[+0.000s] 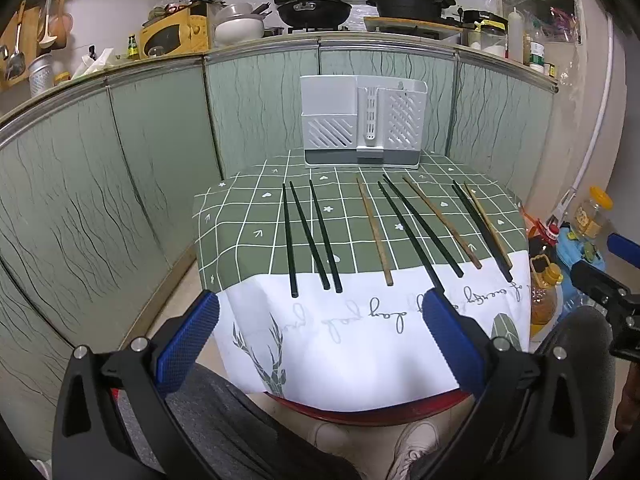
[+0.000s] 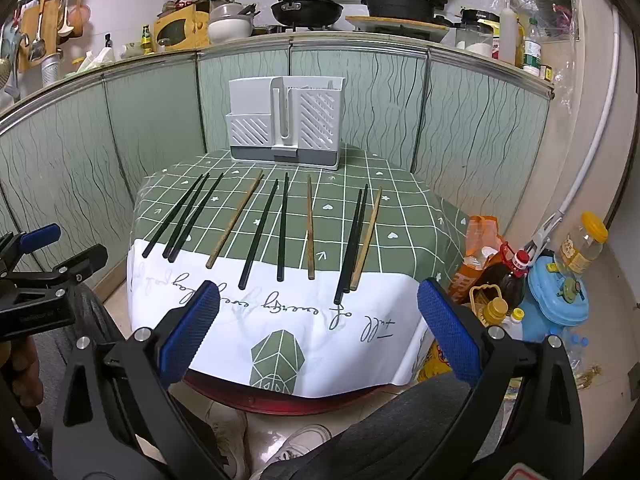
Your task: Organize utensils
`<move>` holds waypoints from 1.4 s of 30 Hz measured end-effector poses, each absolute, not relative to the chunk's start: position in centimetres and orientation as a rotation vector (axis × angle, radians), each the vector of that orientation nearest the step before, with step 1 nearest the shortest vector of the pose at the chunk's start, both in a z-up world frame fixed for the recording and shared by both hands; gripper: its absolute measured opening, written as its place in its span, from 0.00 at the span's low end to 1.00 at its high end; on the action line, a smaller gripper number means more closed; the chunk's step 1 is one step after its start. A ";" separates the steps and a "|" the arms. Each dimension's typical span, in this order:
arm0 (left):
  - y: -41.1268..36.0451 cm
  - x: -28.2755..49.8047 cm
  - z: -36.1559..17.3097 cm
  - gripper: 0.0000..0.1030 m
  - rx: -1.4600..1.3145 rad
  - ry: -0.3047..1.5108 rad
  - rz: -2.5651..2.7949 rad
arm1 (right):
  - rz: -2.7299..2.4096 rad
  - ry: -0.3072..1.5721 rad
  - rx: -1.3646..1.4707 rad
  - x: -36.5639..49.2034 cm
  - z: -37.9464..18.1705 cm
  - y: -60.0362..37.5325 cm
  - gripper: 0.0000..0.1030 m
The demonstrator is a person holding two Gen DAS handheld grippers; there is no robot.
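Nearest the viewer, the left gripper (image 1: 320,320) and the right gripper (image 2: 318,312) hang just off the near edge of the table, jaws spread wide and empty. Beneath them the tablecloth (image 2: 280,320) drapes over the edge. On it lie the chopsticks, roughly parallel and pointing away: dark chopsticks (image 2: 256,232) mixed with wooden chopsticks (image 2: 310,228), some touching in pairs, others apart. At the far edge stands the white utensil holder (image 2: 286,122), upright, its compartments apparently empty. The step in hand is judged to be the first pick-up. It would go best by taking one isolated stick near its middle, pads square across the shaft, avoiding the touching pairs at right.
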State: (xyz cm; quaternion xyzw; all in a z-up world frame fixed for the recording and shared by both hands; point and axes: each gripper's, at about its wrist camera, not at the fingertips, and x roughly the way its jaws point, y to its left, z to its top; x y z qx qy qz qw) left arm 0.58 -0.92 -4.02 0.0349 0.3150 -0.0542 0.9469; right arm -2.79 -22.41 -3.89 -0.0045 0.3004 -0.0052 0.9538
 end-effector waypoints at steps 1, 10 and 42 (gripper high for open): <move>-0.8 0.6 -4.1 0.95 0.067 0.642 -0.108 | -0.011 0.611 -0.008 -2.8 -3.9 -22.5 0.92; -0.3 0.9 -4.0 0.95 0.060 0.629 -0.105 | -0.018 0.614 -0.004 -2.5 -4.1 -22.7 0.92; 4.0 13.2 -9.5 0.84 0.055 0.721 -0.019 | -0.135 0.658 0.046 7.9 -8.8 -28.9 0.92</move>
